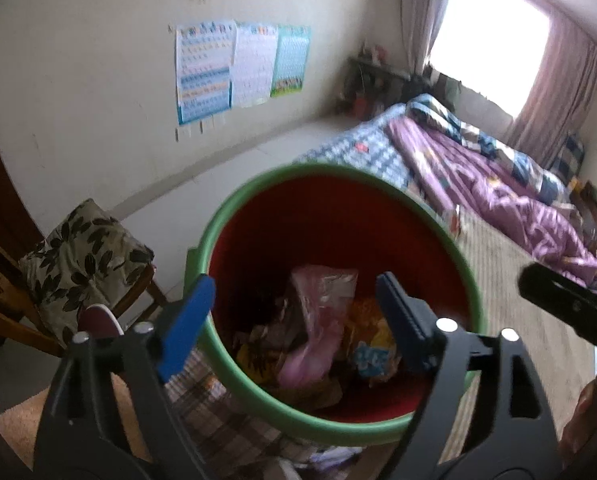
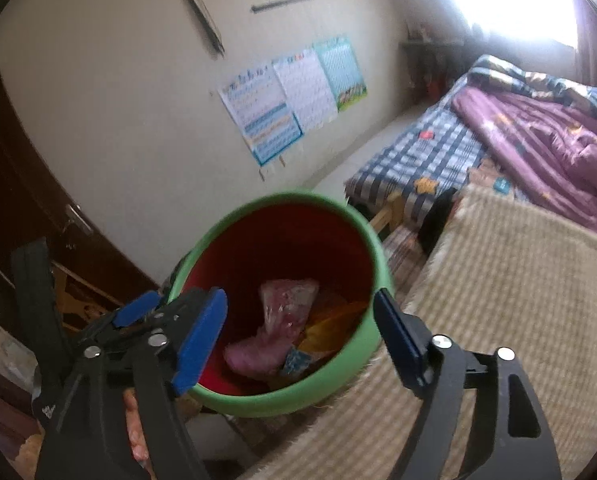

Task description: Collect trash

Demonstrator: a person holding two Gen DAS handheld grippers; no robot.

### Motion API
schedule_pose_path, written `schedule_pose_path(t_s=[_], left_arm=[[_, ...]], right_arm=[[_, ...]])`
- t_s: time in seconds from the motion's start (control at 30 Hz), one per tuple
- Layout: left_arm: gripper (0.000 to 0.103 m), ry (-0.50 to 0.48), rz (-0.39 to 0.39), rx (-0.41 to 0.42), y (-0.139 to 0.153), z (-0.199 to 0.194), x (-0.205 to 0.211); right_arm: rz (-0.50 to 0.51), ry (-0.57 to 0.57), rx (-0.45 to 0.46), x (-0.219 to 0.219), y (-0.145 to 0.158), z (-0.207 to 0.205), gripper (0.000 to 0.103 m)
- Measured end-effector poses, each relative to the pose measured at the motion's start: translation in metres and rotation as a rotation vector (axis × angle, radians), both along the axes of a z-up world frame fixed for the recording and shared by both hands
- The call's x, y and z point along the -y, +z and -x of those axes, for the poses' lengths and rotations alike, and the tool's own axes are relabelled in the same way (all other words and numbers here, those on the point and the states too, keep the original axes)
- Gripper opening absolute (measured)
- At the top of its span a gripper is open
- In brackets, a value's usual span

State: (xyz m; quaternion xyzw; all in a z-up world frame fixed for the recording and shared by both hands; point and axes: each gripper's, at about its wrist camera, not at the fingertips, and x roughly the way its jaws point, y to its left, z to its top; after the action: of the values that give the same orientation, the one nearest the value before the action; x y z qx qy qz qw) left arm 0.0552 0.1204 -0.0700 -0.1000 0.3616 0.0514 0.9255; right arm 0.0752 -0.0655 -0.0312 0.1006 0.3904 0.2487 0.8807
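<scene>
The left gripper hangs over the mouth of the trash bin, jaws spread wide with nothing between them; its left blue pad sits outside the bin's green rim and its right pad over the red inside. The right gripper is likewise released and empty, its left pad over the bin's near rim and its right pad just beyond the bin's right edge. In the right wrist view the left gripper shows at the bin's left side.

The trash lies at the bottom of the bin, below both grippers: a pink crumpled bag, yellow wrappers and a small blue-printed packet to its right.

Left of the bin stands a wooden chair with a leaf-print cushion. A dark wooden door stands farther left. Behind the bin rises a pale wall with three posters. Right of the bin lies a ribbed beige mat. Beyond the mat is a bed with a checked sheet and a purple quilt. Far right of the bin a bright window glares between pink curtains.
</scene>
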Motion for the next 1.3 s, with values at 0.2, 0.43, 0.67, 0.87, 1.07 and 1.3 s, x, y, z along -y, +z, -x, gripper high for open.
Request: schedule_pose_path(t_s=[0.2,0.43,0.67,0.87,1.07,1.3], left_arm=[[0.098,-0.004,-0.132,0.160,0.023,0.020,0.033],[0.098,-0.039,-0.203,0.280,0.054,0.047,0.082],[0.098,-0.059,-0.162,0.277,0.071,0.059,0.113],[0.098,-0.056,-0.131,0.218,0.073,0.053,0.128],[0.098,-0.071,-0.099,0.205,0.074,0.054,0.135],[0.098,-0.071,-0.100,0.199,0.074,0.054,0.137]], right_arm=[[0.034,-0.070,0.195,0.037,0.026,0.037,0.094],[0.100,-0.242,0.511,0.077,0.049,0.090,0.096],[0.158,-0.318,0.485,0.114,0.038,0.102,0.096],[0.153,-0.337,0.440,0.140,0.034,0.105,0.096],[0.156,-0.336,0.418,0.145,0.026,0.104,0.096],[0.152,-0.324,0.407,0.143,0.023,0.103,0.096]])
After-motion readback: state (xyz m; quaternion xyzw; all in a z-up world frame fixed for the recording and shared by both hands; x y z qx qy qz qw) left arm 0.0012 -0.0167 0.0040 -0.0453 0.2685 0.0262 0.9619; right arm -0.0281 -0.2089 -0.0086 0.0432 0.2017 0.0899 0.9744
